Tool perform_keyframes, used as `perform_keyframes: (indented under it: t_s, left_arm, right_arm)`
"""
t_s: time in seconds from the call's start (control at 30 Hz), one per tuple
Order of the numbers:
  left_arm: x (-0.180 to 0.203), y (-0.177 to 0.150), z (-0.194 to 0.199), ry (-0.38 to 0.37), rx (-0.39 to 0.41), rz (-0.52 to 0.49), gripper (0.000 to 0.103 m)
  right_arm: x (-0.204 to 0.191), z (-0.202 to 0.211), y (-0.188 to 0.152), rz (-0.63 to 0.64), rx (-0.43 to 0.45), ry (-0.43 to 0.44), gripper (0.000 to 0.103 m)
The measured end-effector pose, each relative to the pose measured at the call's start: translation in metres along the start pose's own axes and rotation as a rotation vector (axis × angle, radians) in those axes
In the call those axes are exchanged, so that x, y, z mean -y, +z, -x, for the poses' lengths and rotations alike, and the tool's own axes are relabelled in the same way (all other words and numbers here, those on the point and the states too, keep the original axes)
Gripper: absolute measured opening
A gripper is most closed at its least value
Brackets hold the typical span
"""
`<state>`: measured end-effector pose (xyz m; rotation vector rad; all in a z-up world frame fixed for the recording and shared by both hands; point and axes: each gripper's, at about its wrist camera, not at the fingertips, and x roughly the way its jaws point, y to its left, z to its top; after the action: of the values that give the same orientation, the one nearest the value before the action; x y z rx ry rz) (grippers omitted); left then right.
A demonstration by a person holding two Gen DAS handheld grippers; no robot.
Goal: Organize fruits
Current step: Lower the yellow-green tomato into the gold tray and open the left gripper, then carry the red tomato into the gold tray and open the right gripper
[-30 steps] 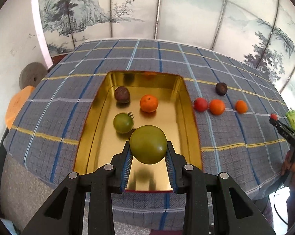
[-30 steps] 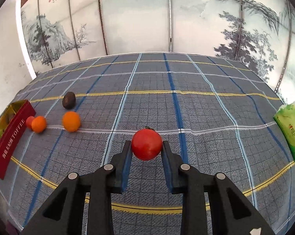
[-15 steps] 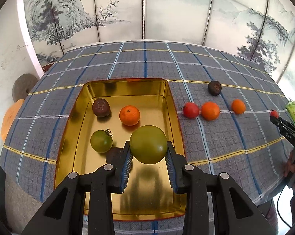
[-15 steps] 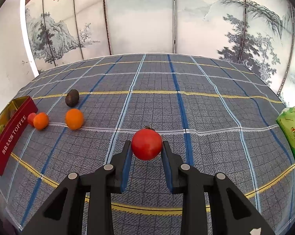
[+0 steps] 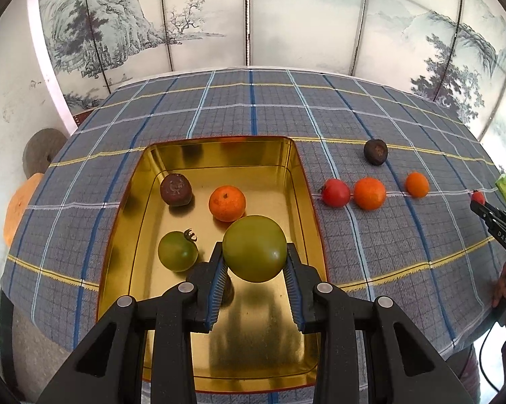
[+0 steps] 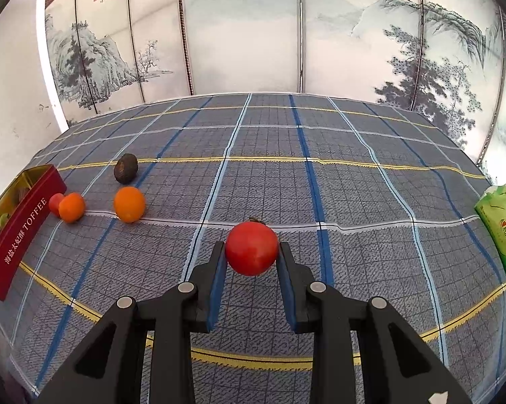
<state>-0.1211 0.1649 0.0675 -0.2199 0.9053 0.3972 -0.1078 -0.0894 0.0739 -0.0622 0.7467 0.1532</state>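
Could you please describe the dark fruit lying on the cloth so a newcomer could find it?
Start at the gold tin and look right, onto the plaid cloth. Behind the row of red and orange fruits lies the dark fruit, the only brownish-black, wrinkled one there.

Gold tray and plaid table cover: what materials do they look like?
Gold rectangular tray: likely thin metal, a tin, with a polished mirror-like inside that reflects the fruit; its red outer wall carries printed "TOFFEE" lettering in the right wrist view. Grey-blue plaid table cover: looks like woven cloth, matte, with visible weave texture, draping over the table edge.
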Motion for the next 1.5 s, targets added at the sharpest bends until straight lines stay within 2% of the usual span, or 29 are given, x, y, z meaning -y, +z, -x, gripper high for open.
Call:
perform_keyframes:
  t_s: [0.67,0.87,1.0,1.1,1.2,1.33,1.5]
  left_arm:
    - [0.002,0.008,-0.002,0.012,0.011,-0.014,0.034]
    - [-0.003,0.015,-0.009,0.006,-0.013,0.001,0.036]
    - [-0.008,0.018,-0.012,0.0,-0.018,0.025,0.041]
    - [-0.011,0.019,-0.007,-0.023,0.005,0.05,0.06]
    - [-0.012,0.016,0.002,-0.027,0.036,0.057,0.062]
    - [-0.005,0.009,0.013,0.032,0.053,0.037,0.062]
    - [-0.002,-0.005,0.037,0.139,0.122,0.063,0.062]
  right_arm:
    - [0.0,0.0,0.0,0.001,0.002,0.001,0.027]
    - [0.0,0.0,0.0,0.001,0.004,0.003,0.027]
    - [0.0,0.0,0.0,0.001,0.005,0.003,0.027]
    - [0.0,0.0,0.0,0.001,0.005,0.003,0.027]
    - [0.0,0.0,0.0,0.002,0.005,0.002,0.027]
    - [0.0,0.0,-0.001,0.0,0.005,0.003,0.027]
    - [-0.001,0.0,0.0,0.003,0.002,0.003,0.027]
